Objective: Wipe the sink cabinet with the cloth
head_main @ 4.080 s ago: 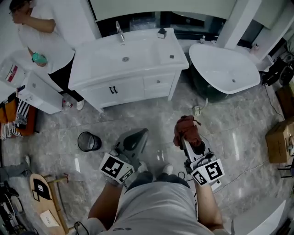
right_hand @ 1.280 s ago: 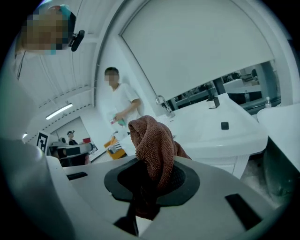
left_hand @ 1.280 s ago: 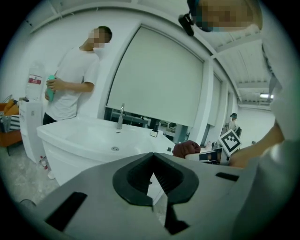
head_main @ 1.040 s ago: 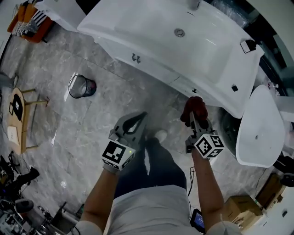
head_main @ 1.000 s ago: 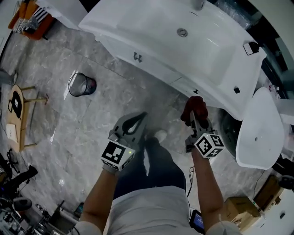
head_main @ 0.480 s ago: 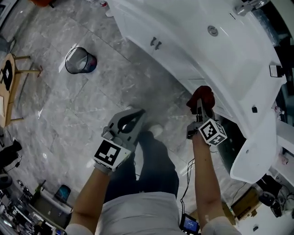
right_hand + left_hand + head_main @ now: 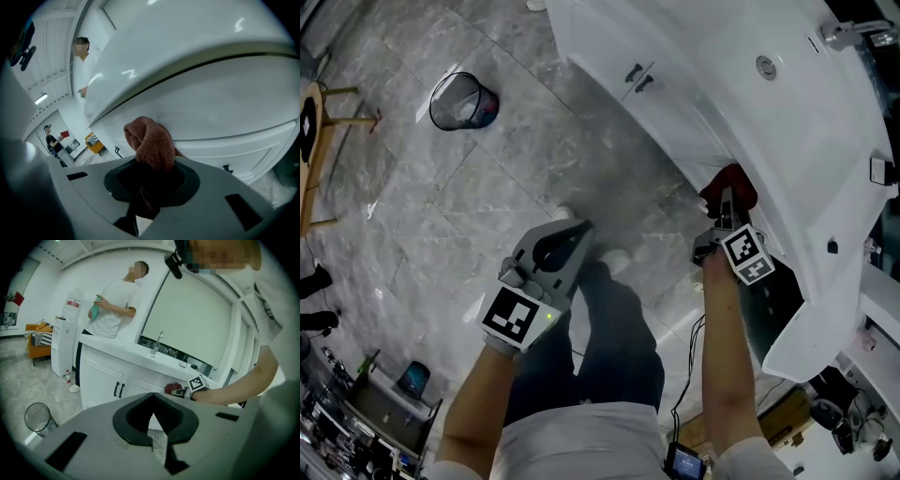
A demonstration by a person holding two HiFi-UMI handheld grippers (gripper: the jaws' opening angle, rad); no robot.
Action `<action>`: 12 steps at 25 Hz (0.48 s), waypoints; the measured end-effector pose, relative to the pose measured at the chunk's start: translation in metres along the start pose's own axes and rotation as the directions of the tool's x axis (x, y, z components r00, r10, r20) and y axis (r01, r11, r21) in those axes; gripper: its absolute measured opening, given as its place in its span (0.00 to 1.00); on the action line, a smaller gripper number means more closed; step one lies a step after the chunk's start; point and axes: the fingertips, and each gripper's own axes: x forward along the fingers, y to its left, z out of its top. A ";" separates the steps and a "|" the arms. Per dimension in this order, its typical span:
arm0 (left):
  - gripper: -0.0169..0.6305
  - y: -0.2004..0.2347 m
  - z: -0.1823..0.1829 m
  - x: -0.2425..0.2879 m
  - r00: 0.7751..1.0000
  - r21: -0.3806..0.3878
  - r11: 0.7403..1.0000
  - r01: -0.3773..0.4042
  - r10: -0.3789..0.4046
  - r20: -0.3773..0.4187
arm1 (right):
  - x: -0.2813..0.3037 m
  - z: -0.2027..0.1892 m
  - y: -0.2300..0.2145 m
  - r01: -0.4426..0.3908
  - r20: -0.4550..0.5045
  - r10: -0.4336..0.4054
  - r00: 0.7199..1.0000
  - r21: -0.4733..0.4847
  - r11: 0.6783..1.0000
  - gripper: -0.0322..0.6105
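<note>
From above, a round wire waste bin [image 7: 461, 101] stood on the marble floor well clear of the sink cabinet [image 7: 675, 112], with something blue and red low inside it that I couldn't identify. The basin [image 7: 712, 56] showed only its drain. The right gripper [image 7: 727, 202] was clamped on the reddish cloth [image 7: 733, 181], which bunched beyond its tips against the cabinet's front, under the countertop's front edge toward the right-hand corner. The left gripper [image 7: 575, 228] hung over the floor, apart from the cabinet. Along the left gripper [image 7: 152, 401], its jaws met at the tips with nothing between them; the bin [image 7: 37, 417] sat at the lower left. Along the right gripper [image 7: 147, 180], the cloth [image 7: 151, 140] rose out of the closed jaws, touching the cabinet [image 7: 225, 117] front.
</note>
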 end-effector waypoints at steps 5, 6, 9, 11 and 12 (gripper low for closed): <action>0.04 0.008 -0.014 0.000 1.000 -0.018 1.000 -0.009 0.009 -0.004 | 0.011 0.002 -0.007 -0.001 0.005 0.001 1.000 0.019 1.000 0.17; 0.04 0.009 -0.018 0.001 1.000 -0.021 1.000 -0.006 0.006 -0.005 | 0.012 0.002 -0.007 -0.005 0.005 0.005 1.000 0.014 1.000 0.17; 0.04 0.013 -0.032 0.008 1.000 -0.023 1.000 0.001 -0.002 -0.007 | 0.016 -0.001 -0.007 -0.016 0.003 0.016 1.000 0.020 1.000 0.17; 0.04 0.018 -0.041 0.015 1.000 -0.032 1.000 0.000 0.000 -0.002 | 0.021 -0.006 -0.006 -0.031 -0.008 0.031 0.999 0.019 0.999 0.17; 0.04 0.020 -0.045 0.019 1.000 -0.034 0.999 0.000 0.000 0.004 | 0.026 -0.010 -0.006 -0.039 -0.016 0.039 0.999 0.016 0.999 0.17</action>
